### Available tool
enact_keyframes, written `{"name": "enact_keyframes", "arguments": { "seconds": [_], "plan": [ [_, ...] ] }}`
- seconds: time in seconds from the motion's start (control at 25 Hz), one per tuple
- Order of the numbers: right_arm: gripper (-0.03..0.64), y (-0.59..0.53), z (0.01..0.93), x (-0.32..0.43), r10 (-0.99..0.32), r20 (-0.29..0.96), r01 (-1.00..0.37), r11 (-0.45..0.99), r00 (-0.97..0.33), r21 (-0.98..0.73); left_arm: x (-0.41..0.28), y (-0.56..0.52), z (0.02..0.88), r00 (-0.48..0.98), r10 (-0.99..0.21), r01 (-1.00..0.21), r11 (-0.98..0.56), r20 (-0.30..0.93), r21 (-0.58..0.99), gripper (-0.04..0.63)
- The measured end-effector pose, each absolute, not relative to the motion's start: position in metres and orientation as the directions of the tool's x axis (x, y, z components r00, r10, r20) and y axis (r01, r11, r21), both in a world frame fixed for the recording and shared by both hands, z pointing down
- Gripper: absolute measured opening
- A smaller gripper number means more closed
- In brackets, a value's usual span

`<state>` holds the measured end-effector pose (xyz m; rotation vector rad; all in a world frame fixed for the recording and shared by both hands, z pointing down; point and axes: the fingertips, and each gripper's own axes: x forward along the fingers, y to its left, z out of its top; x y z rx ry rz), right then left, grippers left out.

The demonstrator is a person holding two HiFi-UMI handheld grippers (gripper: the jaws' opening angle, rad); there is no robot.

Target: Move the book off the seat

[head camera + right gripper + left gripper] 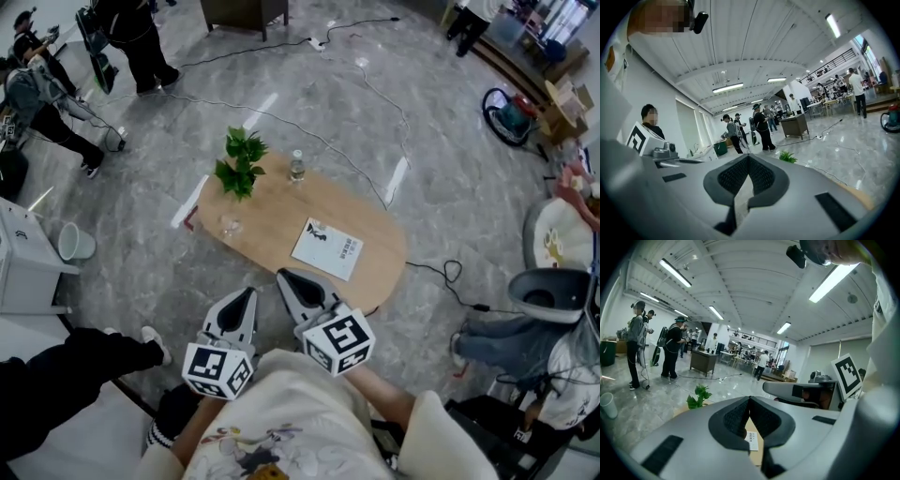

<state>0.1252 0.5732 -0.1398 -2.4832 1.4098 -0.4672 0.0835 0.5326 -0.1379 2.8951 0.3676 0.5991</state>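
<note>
Where the task's thing lies: a thin white rectangular book (328,248) with dark cover print is flat, cover up, on the oval light-wood low table (272,202), toward its right end.
Long axis of the book: roughly along the table's length, upper left to lower right in the head view, with the dark figure on the cover at the upper-left end.
Edges of the book: its near long side sits just inside the table's near rim, with bare wood beyond it and to its left.
State of the left gripper (251,292): jaws together with nothing between them. It hangs short of the near rim, apart from the book, which shows past its tips (752,440) in the left gripper view.
State of the right gripper (281,274): jaws together, empty. In the head view its tip meets the near rim left of the book, clear of it.
Containers: a clear drinking glass (230,225) stands near the table's left end and a clear plastic bottle (297,167) stands upright by the far rim. I cannot tell the contents of either. A leafy green plant (240,161) stands between them, its pot hidden by leaves. A pale green bucket (75,242) stands on the grey marbled floor (309,103) well left of the table, and its inside cannot be told.
Open room: the floor beyond the table's far side is wide, crossed by thin black cables (375,103). A white shoe (155,345) on a dark trouser leg lies near the left gripper.
</note>
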Motion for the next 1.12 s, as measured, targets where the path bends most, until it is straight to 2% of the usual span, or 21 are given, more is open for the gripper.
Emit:
{"name": "enact_keyframes", "arguments": {
  "seconds": [0.48, 1.12],
  "plan": [
    [0.005, 0.57, -0.145, 0.117, -0.873, 0.173, -0.81, -0.487, 0.456, -0.327, 0.085, 0.538, -0.139, 0.886, 0.278, 0.219, -0.956, 0.37, 0.194, 0.008],
    [0.005, 0.565, -0.147, 0.112, -0.876, 0.166, -0.809, -0.482, 0.453, -0.338, 0.073, 0.519, -0.142, 0.897, 0.239, 0.177, -0.965, 0.372, 0.195, 0.008]
  ]
}}
